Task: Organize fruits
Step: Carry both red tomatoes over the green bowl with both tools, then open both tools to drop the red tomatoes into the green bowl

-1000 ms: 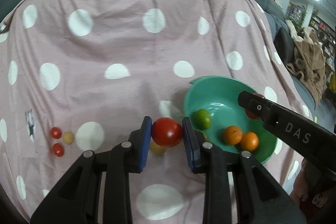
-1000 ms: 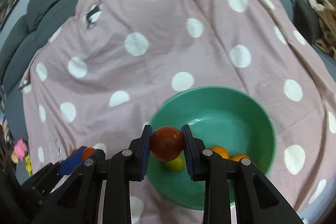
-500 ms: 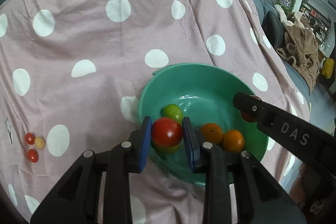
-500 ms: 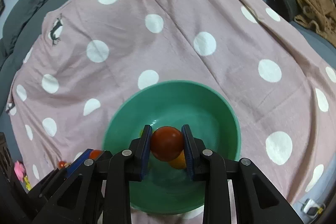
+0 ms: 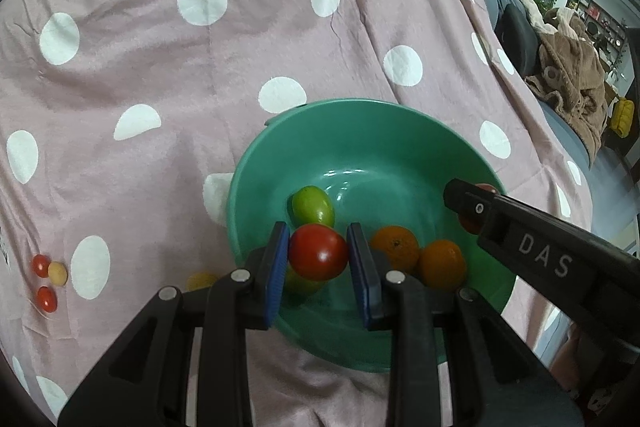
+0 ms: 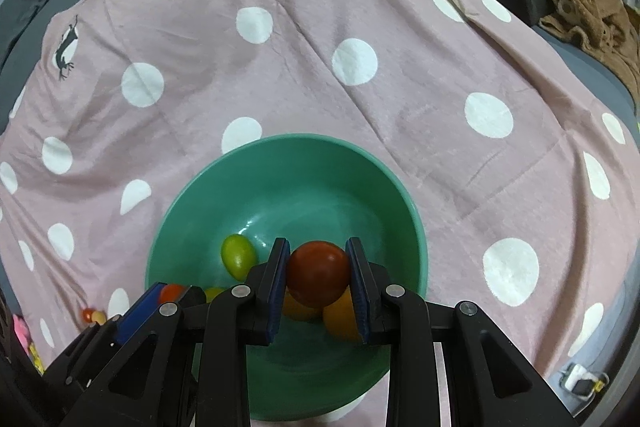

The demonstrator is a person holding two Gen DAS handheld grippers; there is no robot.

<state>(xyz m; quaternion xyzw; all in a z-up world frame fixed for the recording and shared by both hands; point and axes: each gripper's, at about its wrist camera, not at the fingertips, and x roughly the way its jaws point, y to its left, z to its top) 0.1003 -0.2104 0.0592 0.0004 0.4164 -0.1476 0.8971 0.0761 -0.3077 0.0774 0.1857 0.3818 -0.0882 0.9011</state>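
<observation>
A green bowl point(image 5: 360, 131) point(image 6: 192, 203) sits on the pink dotted cloth. My left gripper point(image 5: 319, 254) is shut on a red tomato point(image 5: 318, 251), held over the bowl's near left part. My right gripper point(image 6: 319, 274) is shut on a darker red tomato point(image 6: 318, 273), over the bowl's near side. Inside the bowl lie a green fruit point(image 5: 313, 207) point(image 6: 239, 255) and two oranges point(image 5: 394, 249) point(image 5: 442, 263), partly hidden in the right wrist view. The right gripper's arm point(image 5: 540, 251) reaches in from the right.
Two small red tomatoes point(image 5: 40, 265) point(image 5: 46, 299) and a yellow one point(image 5: 57, 273) lie on the cloth at the left. Another yellow fruit point(image 5: 200, 279) lies just outside the bowl. A grey sofa and a brown blanket point(image 5: 568, 75) are at the right.
Both grippers have come forward and down over the bowl, each still holding its tomato. The bowl now fills the lower middle of both views.
</observation>
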